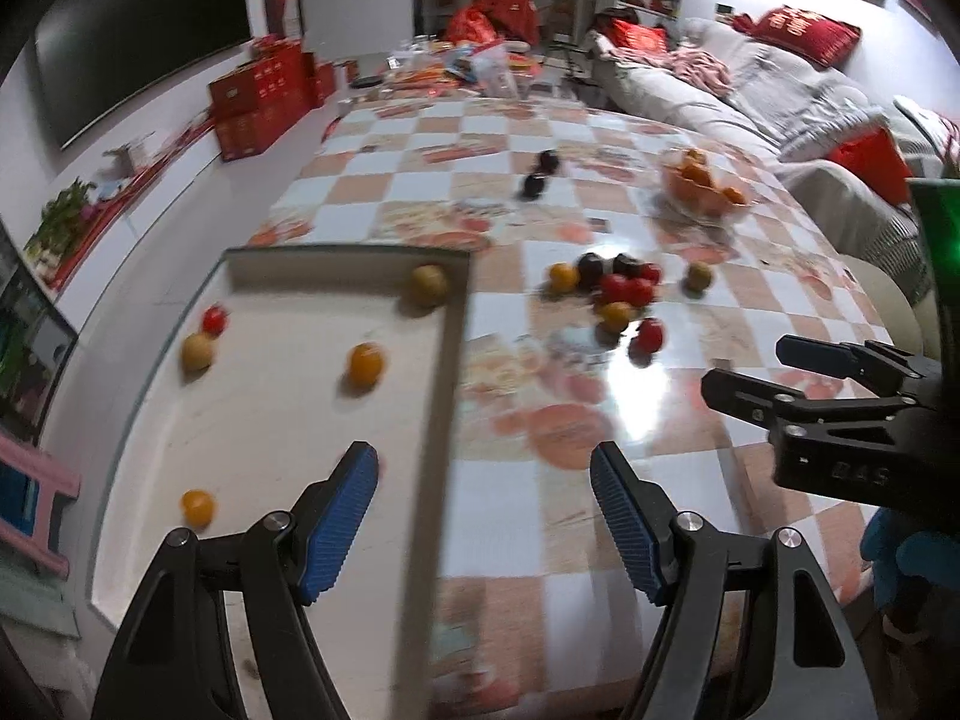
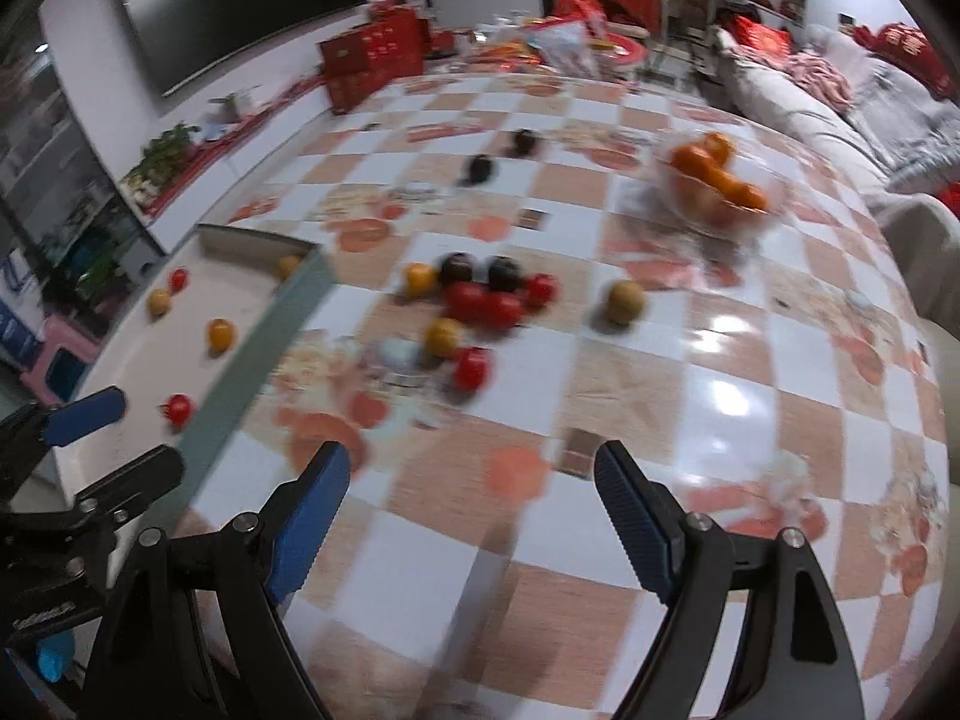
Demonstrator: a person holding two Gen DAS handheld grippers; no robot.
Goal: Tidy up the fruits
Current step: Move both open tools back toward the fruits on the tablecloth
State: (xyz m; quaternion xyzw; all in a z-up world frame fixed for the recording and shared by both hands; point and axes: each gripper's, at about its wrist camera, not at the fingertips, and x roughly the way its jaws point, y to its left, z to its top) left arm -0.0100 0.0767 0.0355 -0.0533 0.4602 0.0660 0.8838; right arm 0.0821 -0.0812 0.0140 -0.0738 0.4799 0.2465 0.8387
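A white tray [image 1: 276,420] lies at the table's left with several small fruits in it: a red one [image 1: 213,319], a tan one [image 1: 197,352], an orange one [image 1: 365,365]. It also shows in the right wrist view [image 2: 180,330]. A cluster of red, dark and yellow small fruits [image 1: 618,291] lies mid-table, also in the right wrist view [image 2: 474,300]. My left gripper [image 1: 483,516] is open and empty over the tray's right edge. My right gripper [image 2: 471,516] is open and empty above the table, and shows at the right of the left wrist view [image 1: 792,372].
A glass bowl of oranges [image 2: 714,186] stands at the far right of the checkered table [image 2: 720,396]. Two dark fruits [image 2: 480,168] lie farther back. A lone tan fruit [image 2: 625,301] lies right of the cluster. Red boxes and clutter stand at the far end; a sofa runs along the right.
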